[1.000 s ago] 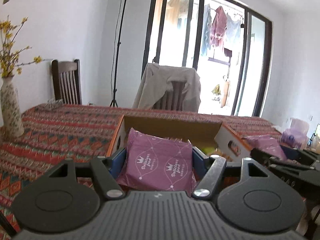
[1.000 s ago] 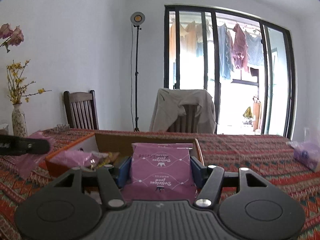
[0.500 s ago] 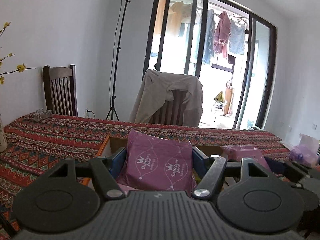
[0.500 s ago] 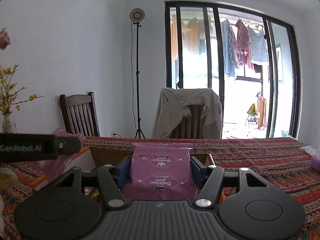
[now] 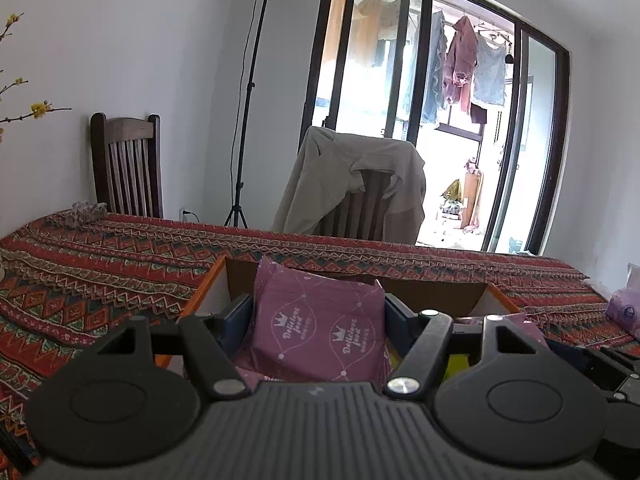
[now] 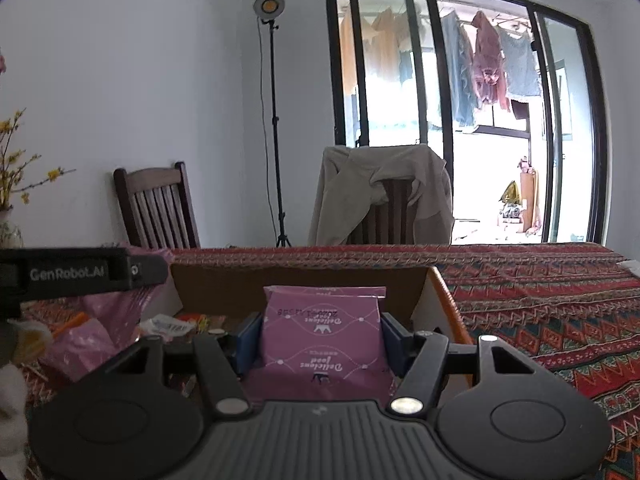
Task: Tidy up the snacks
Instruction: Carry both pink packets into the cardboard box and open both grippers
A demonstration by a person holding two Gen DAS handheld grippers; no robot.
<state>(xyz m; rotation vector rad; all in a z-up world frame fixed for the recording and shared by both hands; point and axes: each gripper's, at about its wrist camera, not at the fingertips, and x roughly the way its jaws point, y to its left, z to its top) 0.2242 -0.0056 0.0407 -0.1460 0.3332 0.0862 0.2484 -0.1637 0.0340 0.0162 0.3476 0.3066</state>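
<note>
both claws grip purple snack packets: the left claw (image 5: 318,320) pinches one packet (image 5: 320,328), the right claw (image 6: 320,336) another (image 6: 322,332). since a second ago each has travelled over the open cardboard box (image 6: 434,300) mid-tabletop (other snacks already inside), so release seems next.

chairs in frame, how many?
2: a bare slatted wooden chair at the wall left of the lamp stand, and a chair draped with a beige jacket behind the table.
</note>
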